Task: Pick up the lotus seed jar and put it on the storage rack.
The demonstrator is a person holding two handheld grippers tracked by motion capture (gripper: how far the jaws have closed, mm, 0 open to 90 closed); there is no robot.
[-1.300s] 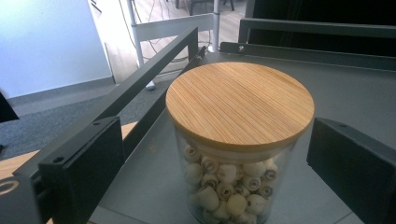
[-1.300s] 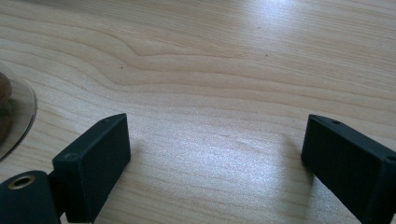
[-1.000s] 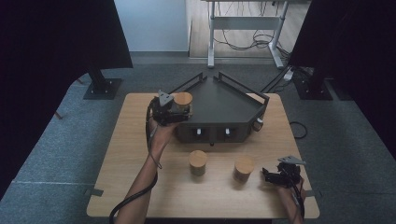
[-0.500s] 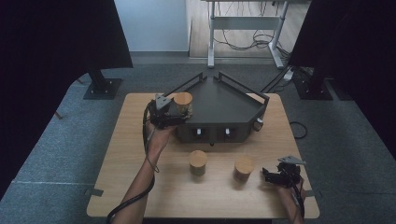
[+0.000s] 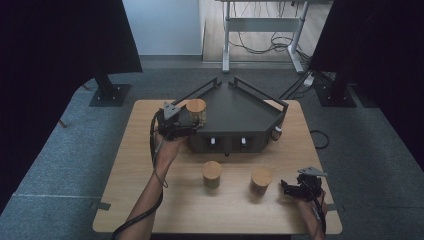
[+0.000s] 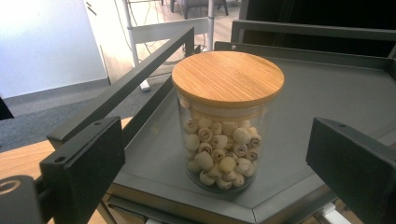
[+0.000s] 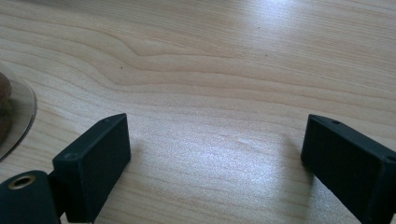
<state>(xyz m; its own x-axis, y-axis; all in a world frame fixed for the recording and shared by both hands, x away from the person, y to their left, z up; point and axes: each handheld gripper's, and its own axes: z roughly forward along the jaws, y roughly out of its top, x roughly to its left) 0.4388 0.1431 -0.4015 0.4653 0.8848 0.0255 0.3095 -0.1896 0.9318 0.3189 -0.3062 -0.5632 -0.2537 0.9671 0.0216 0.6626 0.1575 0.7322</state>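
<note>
Jar (image 6: 225, 126) upright, lid upward

Left gripper (image 5: 192, 119) reaches out on an extended forearm to the dark tray's (image 5: 240, 107) left corner, jaws wide apart. Right gripper (image 5: 286, 187) sits low, well short of the tray, jaws spread, nothing between.

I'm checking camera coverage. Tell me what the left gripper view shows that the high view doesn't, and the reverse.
Left gripper view alone: the jar's contents, small pale round pieces behind clear glass, and the left gripper's jaws standing open, clear of the glass.

High view alone: two more jars on the table, and the right gripper near its right edge.

Both: the jar with its wooden lid on the dark tray at its left corner.
</note>
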